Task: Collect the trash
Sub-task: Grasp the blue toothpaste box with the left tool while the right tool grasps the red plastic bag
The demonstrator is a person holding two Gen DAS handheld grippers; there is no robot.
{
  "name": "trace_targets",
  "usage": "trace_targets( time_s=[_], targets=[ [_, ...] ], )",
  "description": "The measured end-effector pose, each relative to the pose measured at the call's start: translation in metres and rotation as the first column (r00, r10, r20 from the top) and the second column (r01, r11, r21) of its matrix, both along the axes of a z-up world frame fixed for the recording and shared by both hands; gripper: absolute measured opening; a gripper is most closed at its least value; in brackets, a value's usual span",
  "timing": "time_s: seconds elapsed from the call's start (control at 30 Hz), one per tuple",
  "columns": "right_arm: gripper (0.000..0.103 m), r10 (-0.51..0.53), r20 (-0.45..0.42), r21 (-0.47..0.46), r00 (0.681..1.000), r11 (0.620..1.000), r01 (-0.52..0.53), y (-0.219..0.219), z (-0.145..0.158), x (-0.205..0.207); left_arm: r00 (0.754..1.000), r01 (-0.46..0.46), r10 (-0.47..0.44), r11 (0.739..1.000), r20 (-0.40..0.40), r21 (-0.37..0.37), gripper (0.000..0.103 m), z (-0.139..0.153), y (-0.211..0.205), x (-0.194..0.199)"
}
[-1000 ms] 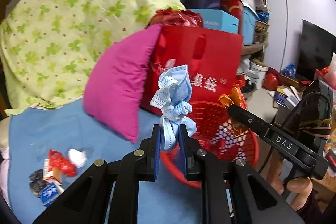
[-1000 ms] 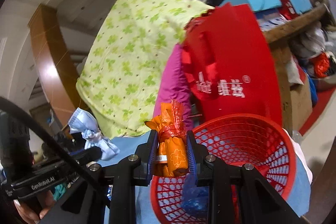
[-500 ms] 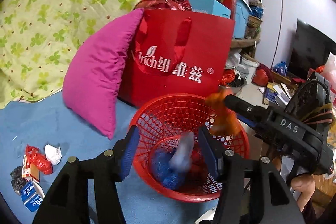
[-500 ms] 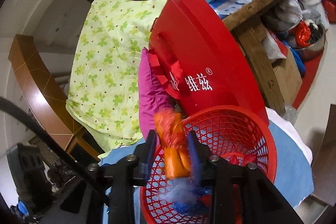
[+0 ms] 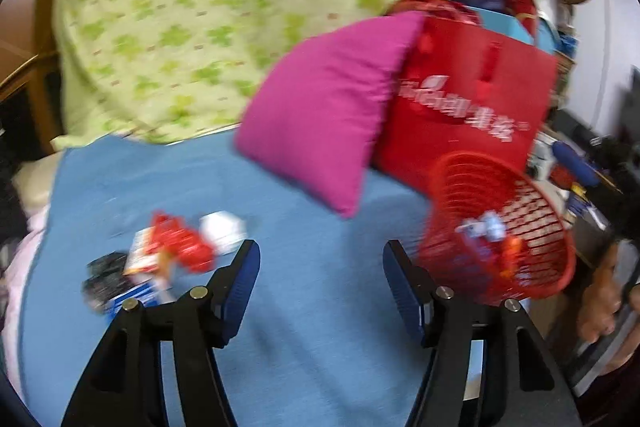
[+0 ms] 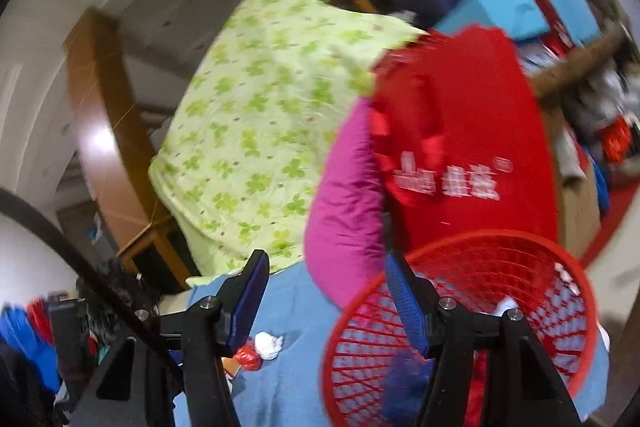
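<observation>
Red plastic mesh forms the basket (image 5: 532,227) that stands on the blue bed cover (image 5: 312,327), at the right side of your left wrist view. It leans toward the camera, and several pieces of collected trash lie inside it: a pale blue crumpled piece (image 5: 486,227) and an orange wrapper (image 5: 512,251) can be made out through the blur.

Your left gripper (image 5: 320,275) has let go. Its jaws are spreading apart and nothing lies between the blue pads; only bare cover shows in the gap. Your right gripper (image 6: 324,291) is likewise released, its jaws widening with nothing between them. Its right finger overlaps the near rim of the basket (image 6: 460,327) in the picture; whether they touch cannot be told.

Uncollected trash remains on the cover, left of your left gripper: a red wrapper (image 5: 180,247), a white crumpled tissue (image 5: 224,231), a dark wrapper (image 5: 106,275) and a small blue-and-white packet (image 5: 136,295), all close together in one loose group. The right wrist view shows the same tissue (image 6: 269,345) and red wrapper (image 6: 248,357) just beyond its left finger.

Behind the basket a red paper bag (image 5: 468,107) stands upright, with a magenta pillow (image 5: 324,123) leaning against its left side. A green clover-print quilt (image 5: 192,27) is piled behind both.
</observation>
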State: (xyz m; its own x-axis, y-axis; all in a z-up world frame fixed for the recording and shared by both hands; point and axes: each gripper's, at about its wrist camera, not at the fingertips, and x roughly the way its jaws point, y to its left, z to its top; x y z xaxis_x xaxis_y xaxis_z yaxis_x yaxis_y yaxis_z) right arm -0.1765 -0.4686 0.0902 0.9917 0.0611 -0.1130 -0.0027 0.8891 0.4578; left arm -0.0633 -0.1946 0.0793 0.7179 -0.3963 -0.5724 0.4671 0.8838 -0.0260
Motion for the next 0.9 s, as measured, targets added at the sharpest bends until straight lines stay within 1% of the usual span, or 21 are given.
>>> trace_targets(
  time_s=[0.1, 0.17, 0.27, 0.4, 0.5, 0.6, 0.7, 0.8, 0.9],
  targets=[
    [0.065, 0.063, 0.008, -0.03, 0.998, 0.998, -0.062, 0.025, 0.001, 0.009, 0.995, -0.1, 0.1, 0.995, 0.0, 0.009, 0.067, -0.01, 0.044, 0.009],
    [0.065, 0.109, -0.016, -0.048, 0.994, 0.993, -0.11, 0.045, -0.001, 0.021, 0.986, -0.166, 0.166, 0.986, -0.005, 0.007, 0.068, -0.017, 0.072, 0.014],
    [0.065, 0.159, -0.057, -0.073, 0.986, 0.984, -0.163, 0.071, -0.007, 0.039, 0.959, -0.282, 0.282, 0.959, -0.024, 0.005, 0.068, -0.029, 0.12, 0.025],
    [0.065, 0.222, -0.129, -0.098, 0.966, 0.967, -0.235, 0.107, -0.018, 0.064, 0.915, -0.4, 0.398, 0.916, -0.069, -0.018, 0.068, -0.047, 0.174, 0.034],
    [0.065, 0.246, -0.189, -0.101, 0.951, 0.958, -0.268, 0.128, -0.029, 0.084, 0.9, -0.429, 0.425, 0.903, -0.1, -0.025, 0.068, -0.061, 0.194, 0.038],
    [0.065, 0.262, -0.257, -0.092, 0.93, 0.952, -0.293, 0.146, -0.043, 0.104, 0.895, -0.436, 0.429, 0.899, -0.126, -0.033, 0.068, -0.074, 0.198, 0.044],
    [0.065, 0.269, -0.319, -0.089, 0.909, 0.946, -0.312, 0.161, -0.054, 0.122, 0.9, -0.421, 0.412, 0.906, -0.144, -0.038, 0.068, -0.083, 0.197, 0.053],
    [0.065, 0.274, -0.363, -0.104, 0.891, 0.938, -0.33, 0.173, -0.064, 0.139, 0.905, -0.407, 0.397, 0.912, -0.154, -0.044, 0.069, -0.09, 0.196, 0.058],
    [0.065, 0.278, -0.41, -0.125, 0.869, 0.926, -0.355, 0.184, -0.076, 0.161, 0.907, -0.39, 0.371, 0.919, -0.197, -0.065, 0.068, -0.096, 0.2, 0.067]
  ],
)
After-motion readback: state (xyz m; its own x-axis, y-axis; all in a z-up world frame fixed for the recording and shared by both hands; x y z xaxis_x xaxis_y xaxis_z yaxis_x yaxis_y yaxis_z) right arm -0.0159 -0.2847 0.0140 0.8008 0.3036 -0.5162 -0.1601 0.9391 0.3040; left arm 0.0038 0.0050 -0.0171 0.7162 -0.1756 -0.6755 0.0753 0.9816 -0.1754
